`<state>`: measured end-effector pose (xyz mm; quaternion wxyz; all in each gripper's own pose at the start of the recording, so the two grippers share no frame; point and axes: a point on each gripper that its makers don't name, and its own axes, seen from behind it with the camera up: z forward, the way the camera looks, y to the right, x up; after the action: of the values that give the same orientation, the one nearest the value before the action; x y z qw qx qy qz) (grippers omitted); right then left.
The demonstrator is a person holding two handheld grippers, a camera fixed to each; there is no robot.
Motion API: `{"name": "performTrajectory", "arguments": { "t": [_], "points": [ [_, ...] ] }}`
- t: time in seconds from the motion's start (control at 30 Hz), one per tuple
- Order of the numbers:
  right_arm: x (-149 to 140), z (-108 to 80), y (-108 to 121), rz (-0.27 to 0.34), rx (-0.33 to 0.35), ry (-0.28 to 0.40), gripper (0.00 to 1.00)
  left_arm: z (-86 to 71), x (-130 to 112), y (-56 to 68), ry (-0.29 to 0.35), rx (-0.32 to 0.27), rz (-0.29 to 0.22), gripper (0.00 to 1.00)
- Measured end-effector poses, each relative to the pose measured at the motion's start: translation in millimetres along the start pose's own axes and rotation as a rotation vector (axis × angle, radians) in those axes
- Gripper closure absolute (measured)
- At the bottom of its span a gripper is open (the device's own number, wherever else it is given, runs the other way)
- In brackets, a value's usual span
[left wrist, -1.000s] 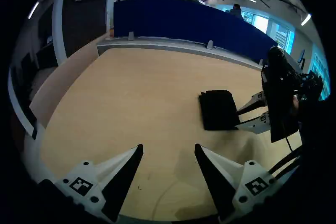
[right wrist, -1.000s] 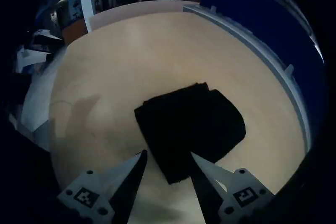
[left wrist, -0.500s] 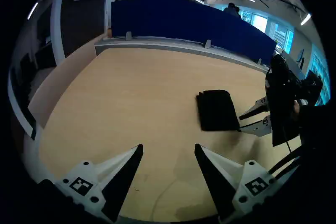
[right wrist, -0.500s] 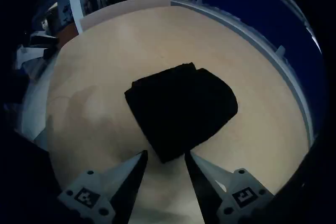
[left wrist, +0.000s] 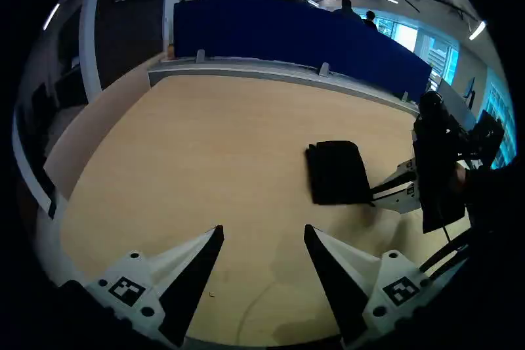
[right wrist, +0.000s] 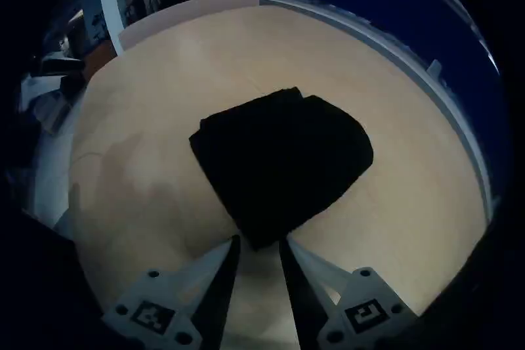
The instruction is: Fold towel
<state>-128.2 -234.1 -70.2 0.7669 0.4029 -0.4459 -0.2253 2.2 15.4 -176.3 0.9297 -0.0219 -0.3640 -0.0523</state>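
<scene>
A dark towel [right wrist: 282, 163], folded into a thick pad, lies flat on the light wooden table [right wrist: 164, 107]. My right gripper [right wrist: 259, 241] is at the towel's near corner, and its fingers are drawn close on either side of that corner. I cannot tell whether both press on it. In the left gripper view the towel [left wrist: 336, 171] lies right of centre, with the right gripper [left wrist: 387, 194] and the hand holding it at the towel's right edge. My left gripper [left wrist: 262, 232] hovers open over bare table, well short of the towel, with nothing between its fingers.
A blue partition [left wrist: 295, 35] with a grey ledge runs along the table's far edge. People stand behind it. The table's curved left edge [left wrist: 72, 173] drops toward office furniture. A dark cable [left wrist: 453, 245] hangs from the right hand's device.
My right gripper drew back from the towel, then came in again at its near corner, and its fingers narrowed. The left gripper stayed in place. The towel did not move.
</scene>
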Motion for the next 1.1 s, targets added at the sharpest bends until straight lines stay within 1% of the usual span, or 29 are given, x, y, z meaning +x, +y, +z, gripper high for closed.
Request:
{"name": "performTrajectory", "arguments": {
  "t": [0.17, 0.23, 0.3, 0.43, 0.53, 0.73, 0.93, 1.1],
  "points": [
    [-1.6, 2.4, 2.6, 0.017, -0.015, 0.002, 0.57, -1.3, -0.7, 0.1, -0.001, 0.000, -0.003, 0.09],
    [-2.0, 3.6, 3.6, 0.026, -0.023, 0.004, 0.63, -1.7, -0.9, 0.0, 0.000, 0.000, -0.002, 0.09],
    [-2.5, 4.6, 3.8, 0.034, -0.027, 0.006, 0.66, -2.1, -1.1, -0.3, 0.000, 0.001, -0.002, 0.09],
    [-3.4, 4.8, 1.9, 0.040, -0.024, 0.007, 0.66, -3.0, -0.6, -0.9, 0.001, 0.002, -0.001, 0.09],
    [-4.1, 4.7, 2.3, 0.041, -0.030, 0.009, 0.72, -2.9, -0.6, -0.6, 0.002, 0.002, -0.003, 0.09],
    [-4.8, 4.6, 2.1, 0.047, -0.030, 0.012, 0.77, -2.1, -1.6, 0.9, 0.001, 0.001, -0.002, 0.09],
    [-4.8, 5.1, 1.3, 0.056, -0.024, 0.015, 0.88, -1.9, -1.0, 1.5, 0.003, 0.000, -0.002, 0.09],
    [-3.5, 6.3, 0.8, 0.056, -0.022, 0.019, 0.94, -1.7, 0.5, 1.3, 0.005, 0.000, -0.003, 0.09]
  ]
}}
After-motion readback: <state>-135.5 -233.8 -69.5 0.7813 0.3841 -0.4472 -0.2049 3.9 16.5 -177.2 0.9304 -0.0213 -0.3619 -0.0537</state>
